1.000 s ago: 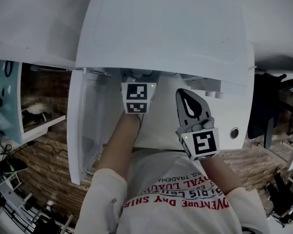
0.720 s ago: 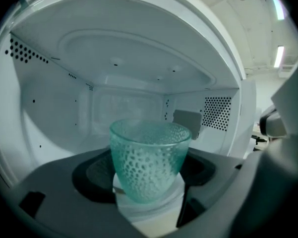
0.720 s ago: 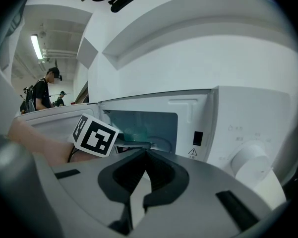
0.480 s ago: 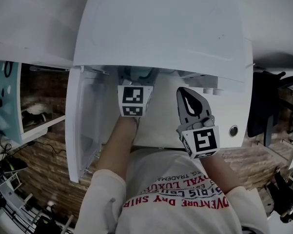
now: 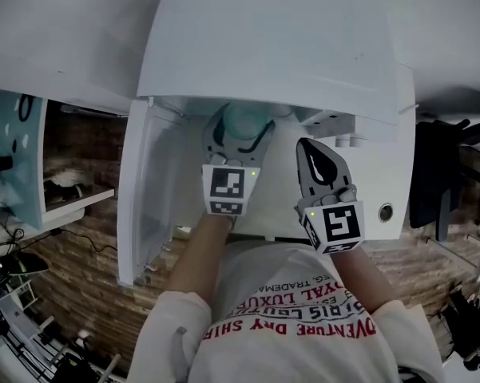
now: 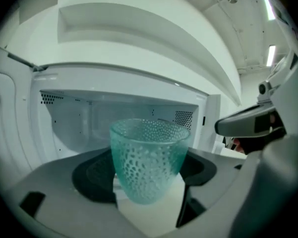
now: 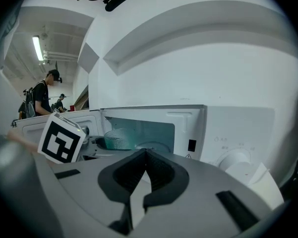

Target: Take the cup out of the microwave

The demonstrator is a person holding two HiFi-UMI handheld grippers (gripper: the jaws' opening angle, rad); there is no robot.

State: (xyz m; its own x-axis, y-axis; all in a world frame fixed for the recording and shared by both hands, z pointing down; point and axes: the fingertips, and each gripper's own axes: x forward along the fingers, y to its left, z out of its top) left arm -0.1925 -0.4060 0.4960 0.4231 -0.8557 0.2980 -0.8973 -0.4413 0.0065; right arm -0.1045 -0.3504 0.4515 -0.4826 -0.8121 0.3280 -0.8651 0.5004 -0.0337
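Observation:
A teal dimpled glass cup (image 5: 243, 118) sits upright between the jaws of my left gripper (image 5: 241, 128), just in front of the open white microwave (image 5: 279, 46). In the left gripper view the cup (image 6: 149, 157) fills the middle. The dark pads (image 6: 91, 175) press on its sides and the lit cavity (image 6: 79, 123) lies behind it. My left gripper (image 6: 146, 185) is shut on the cup. To the right, my right gripper (image 5: 307, 148) hangs before the control panel, shut and empty. Its tips (image 7: 145, 155) meet, and the cup (image 7: 120, 139) shows to its left.
The microwave door (image 5: 140, 214) stands swung open at the left. A knob (image 5: 385, 212) sits on the panel at the right. A shelf unit with a teal door (image 5: 16, 158) stands at far left, a dark chair (image 5: 435, 174) at far right. A person (image 7: 42, 100) stands in the background.
My left gripper has drawn back out of the microwave opening toward the person, and the cup between its jaws has come into sight. The right gripper has stayed put.

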